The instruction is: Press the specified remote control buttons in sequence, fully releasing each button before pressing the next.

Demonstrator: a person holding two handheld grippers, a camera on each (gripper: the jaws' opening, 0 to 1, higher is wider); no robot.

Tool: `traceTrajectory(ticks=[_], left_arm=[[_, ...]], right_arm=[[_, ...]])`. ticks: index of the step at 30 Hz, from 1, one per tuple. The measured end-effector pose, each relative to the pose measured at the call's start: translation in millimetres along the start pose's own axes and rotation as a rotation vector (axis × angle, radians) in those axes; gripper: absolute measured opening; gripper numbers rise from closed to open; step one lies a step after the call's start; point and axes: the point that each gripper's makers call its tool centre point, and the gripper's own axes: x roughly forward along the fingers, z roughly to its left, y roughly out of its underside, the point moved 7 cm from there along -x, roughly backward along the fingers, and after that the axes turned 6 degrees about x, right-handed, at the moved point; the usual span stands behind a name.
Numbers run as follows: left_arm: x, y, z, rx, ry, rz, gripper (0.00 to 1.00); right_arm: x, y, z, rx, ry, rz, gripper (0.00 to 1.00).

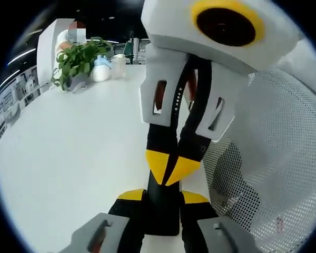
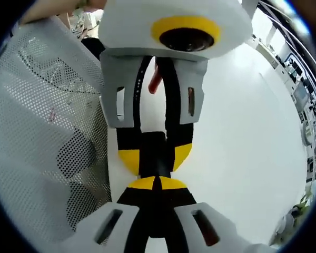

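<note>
While clamped, slim black remote looks smooth.

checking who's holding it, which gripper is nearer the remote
Left. The left gripper is clamped on the black remote; the right gripper, jaws shut, points at it tip-first, contact unclear.

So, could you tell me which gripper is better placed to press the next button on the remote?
Probably right. The right gripper, jaws shut to a point, is aimed at the remote, while the left gripper is clamped on its sides, holding it.
</note>
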Motion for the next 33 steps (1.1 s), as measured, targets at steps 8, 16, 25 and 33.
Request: traceTrajectory(ticks=[8,16,25,33], left_arm=[[0.3,0.6,0.7,-0.003,0.000,-0.002,0.25],[0.3,0.6,0.7,0.002,-0.001,0.000,0.25],[-0.5,0.6,-0.3,0.003,-0.002,0.002,0.25],[-0.2,0.8,0.1,0.005,-0.003,0.004,0.25]], right_arm=[[-0.4,0.8,-3.1,0.039,-0.020,0.003,0.00],[-0.7,1.5,-1.4,0.035,-0.003,-0.006,0.00],[-1.5,6.2,-1.0,0.082,-0.005,-0.061,0.00],[-2.7,15.3,-3.7,0.177,-0.037,-0.170,0.00]])
